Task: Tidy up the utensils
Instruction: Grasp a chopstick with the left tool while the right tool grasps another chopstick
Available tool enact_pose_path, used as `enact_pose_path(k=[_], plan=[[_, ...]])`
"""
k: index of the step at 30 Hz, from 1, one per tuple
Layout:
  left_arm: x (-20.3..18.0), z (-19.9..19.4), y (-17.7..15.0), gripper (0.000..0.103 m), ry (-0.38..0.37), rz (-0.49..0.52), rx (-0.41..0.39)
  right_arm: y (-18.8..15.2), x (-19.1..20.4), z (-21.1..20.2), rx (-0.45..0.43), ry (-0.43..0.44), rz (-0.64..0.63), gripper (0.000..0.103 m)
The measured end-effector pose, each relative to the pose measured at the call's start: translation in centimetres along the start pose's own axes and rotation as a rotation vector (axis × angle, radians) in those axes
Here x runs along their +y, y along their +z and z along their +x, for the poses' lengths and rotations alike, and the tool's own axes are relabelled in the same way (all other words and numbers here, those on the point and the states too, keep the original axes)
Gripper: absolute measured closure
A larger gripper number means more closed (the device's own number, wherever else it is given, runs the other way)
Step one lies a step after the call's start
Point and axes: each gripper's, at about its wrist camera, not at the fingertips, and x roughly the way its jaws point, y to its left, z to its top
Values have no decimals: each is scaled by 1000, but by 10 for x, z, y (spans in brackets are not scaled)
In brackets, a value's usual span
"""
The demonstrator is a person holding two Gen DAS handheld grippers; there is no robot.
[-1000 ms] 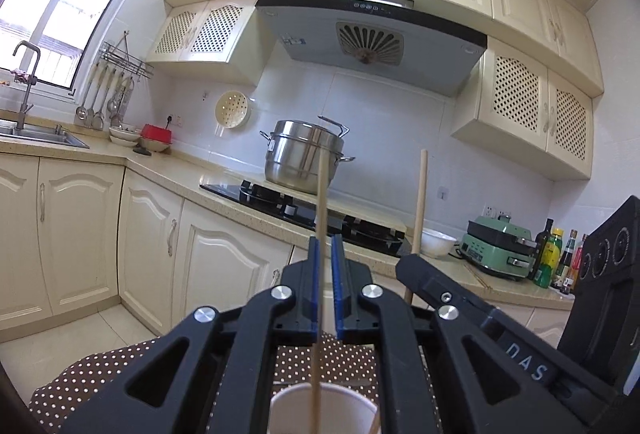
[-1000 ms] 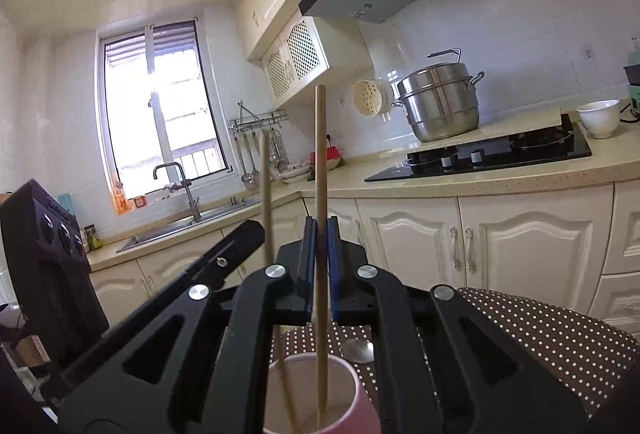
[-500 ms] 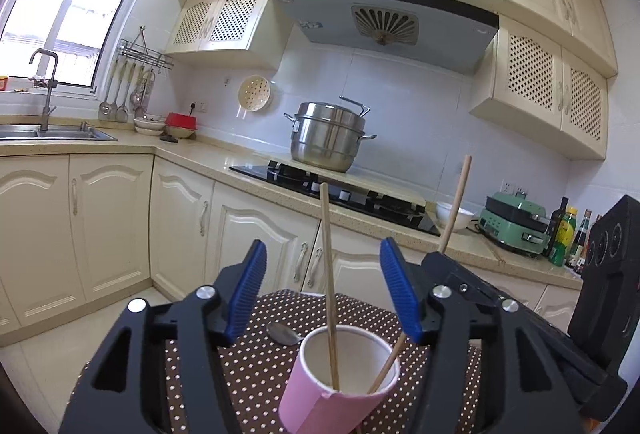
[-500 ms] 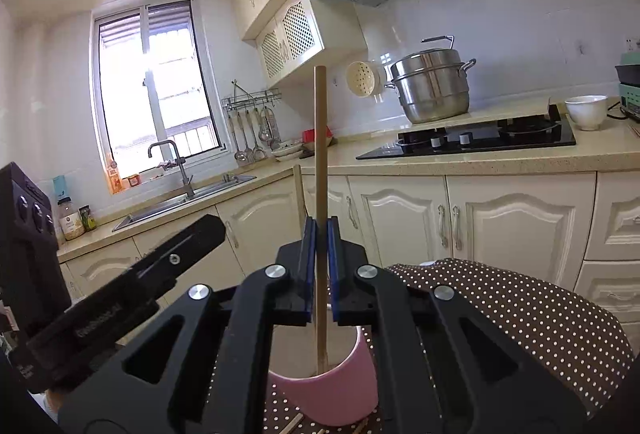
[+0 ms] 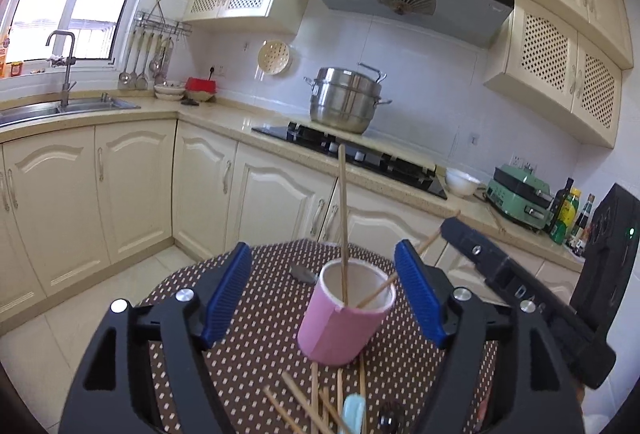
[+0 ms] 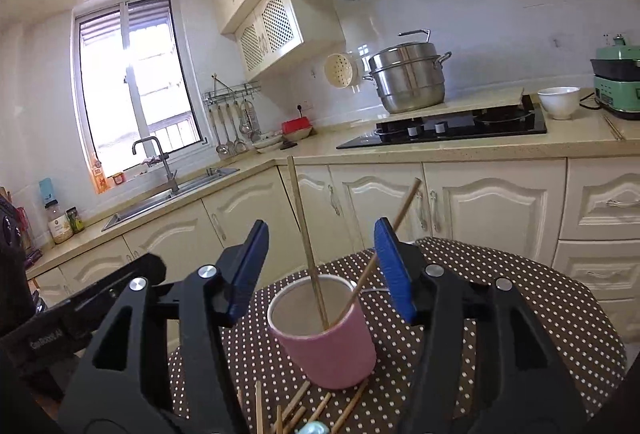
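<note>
While two chopsticks are already stood in the pink cup [image 5: 340, 322], the sorting is judged to be only partly done. One chopstick [image 5: 342, 218] is seen nearly upright against the cup's inner wall, and a second chopstick [image 5: 404, 266] is leaned over the rim toward the right. The cup is set on the dotted tablecloth [image 5: 256, 354], roughly at the middle of the table, and it is framed between the blue pads of both tools.

The left gripper [image 5: 324, 294] is held wide apart and nothing is carried in it; the right gripper [image 6: 322, 270] is likewise spread wide and is empty, with the cup just ahead of it.

More loose chopsticks [image 5: 316, 402] are left lying on the cloth in front of the cup, together with a pale blue handle [image 5: 354, 412], so several pieces are still to be collected. A metal spoon [image 5: 303, 274] is also seen lying on the cloth beyond the cup.

How many sticks remain cannot be counted, since the pile is cut off by the lower edge in both views and partly covered by the gripper bodies. What the blue handle belongs to cannot be made out, and a small dark item beside it is too blurred to be named.
</note>
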Motion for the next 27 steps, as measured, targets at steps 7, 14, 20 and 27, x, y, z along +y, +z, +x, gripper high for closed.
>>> enact_pose_path(k=[7,14,20,27], plan=[[17,-1,-38,30,26,-26,274,-23,1,-12,181,-17,-61,43],[30,9,-84,30,31,-107,451,-68,3,-14,384,-19,-88,43],[34,17,-109,31,26,-141,526,-91,2,-21,460,-17,-69,43],[37,30,-120,51,24,-192,579,-105,0,-20,514,-4,-52,43]])
